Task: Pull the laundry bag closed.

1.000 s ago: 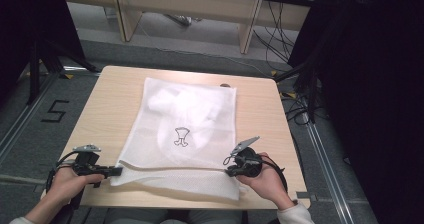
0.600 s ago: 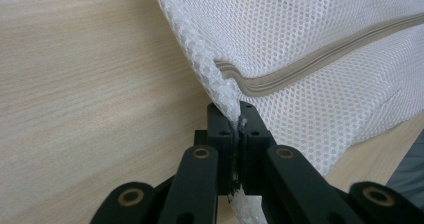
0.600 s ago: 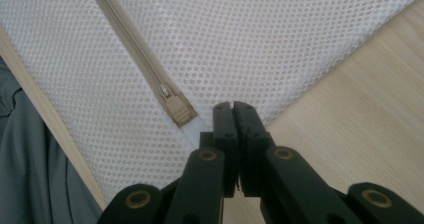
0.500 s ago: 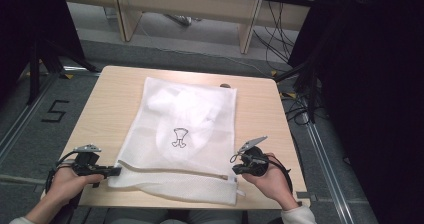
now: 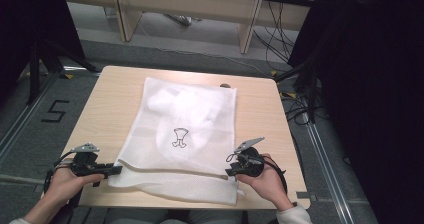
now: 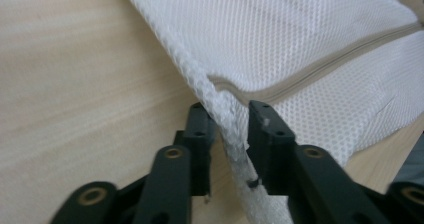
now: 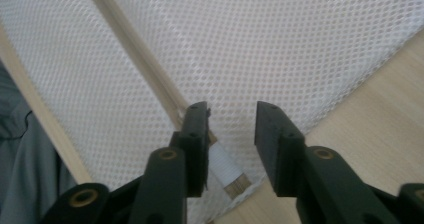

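A white mesh laundry bag (image 5: 185, 129) lies flat on the wooden table (image 5: 110, 99); white cloth and a small black emblem (image 5: 179, 137) show through it. My left gripper (image 5: 116, 170) sits at the bag's near left corner. Its jaws have just been opening, and the bag's seamed edge (image 6: 227, 119) stands loosely between them in the left gripper view (image 6: 231, 129). My right gripper (image 5: 229, 172) rests at the near right corner. Its jaws have also just been opening and hang apart over the mesh (image 7: 250, 44), with the zipper's end (image 7: 220, 159) beside one jaw of my right gripper (image 7: 231, 119).
The bag's near edge reaches almost to the table's front edge (image 5: 165, 204). Bare wood runs along both sides of the bag. Past the far edge are desk legs (image 5: 250, 31) and cables (image 5: 280, 39); a dark curtain (image 5: 370, 84) hangs to the right.
The bag's near edge, stretched taut between the two grippers a second ago, has sunk onto the table. Both grippers' jaws have parted. The hands have hardly shifted.
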The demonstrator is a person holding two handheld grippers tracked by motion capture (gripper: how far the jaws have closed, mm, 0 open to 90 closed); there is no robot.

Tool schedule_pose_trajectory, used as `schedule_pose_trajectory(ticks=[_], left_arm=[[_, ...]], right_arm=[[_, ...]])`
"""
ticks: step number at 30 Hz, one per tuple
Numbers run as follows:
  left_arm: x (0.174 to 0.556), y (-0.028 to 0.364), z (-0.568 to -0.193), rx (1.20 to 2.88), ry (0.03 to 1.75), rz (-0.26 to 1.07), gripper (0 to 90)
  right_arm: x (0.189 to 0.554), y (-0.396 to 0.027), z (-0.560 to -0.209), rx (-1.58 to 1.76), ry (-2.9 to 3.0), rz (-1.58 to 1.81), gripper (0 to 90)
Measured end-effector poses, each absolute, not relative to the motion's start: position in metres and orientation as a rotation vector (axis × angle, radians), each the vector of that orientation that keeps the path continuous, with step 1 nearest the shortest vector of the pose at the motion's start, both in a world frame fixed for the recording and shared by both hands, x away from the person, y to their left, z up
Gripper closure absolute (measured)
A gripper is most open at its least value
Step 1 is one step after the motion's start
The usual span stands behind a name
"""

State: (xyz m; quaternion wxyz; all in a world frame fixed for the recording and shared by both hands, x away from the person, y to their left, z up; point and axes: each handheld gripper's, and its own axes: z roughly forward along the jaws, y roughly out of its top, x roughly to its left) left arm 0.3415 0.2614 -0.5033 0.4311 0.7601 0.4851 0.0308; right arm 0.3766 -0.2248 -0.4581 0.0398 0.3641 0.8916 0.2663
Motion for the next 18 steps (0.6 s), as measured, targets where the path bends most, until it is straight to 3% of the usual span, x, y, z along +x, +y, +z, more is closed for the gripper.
schedule_pose_trajectory(ticks=[5, 10, 18], left_arm=[[0.34, 0.266, -0.497, 1.837, 1.178, 0.203, 46.1], [0.342, 0.267, -0.497, 1.821, 1.196, 0.223, 34.1], [0.343, 0.265, -0.497, 1.814, 1.19, 0.223, 29.5]], right_arm=[[0.379, -0.228, -0.462, 1.164, 2.592, 0.913, 53.9], [0.381, -0.234, -0.462, 1.218, 2.529, 0.947, 49.1], [0.385, -0.238, -0.465, 1.243, 2.546, 0.936, 46.1]])
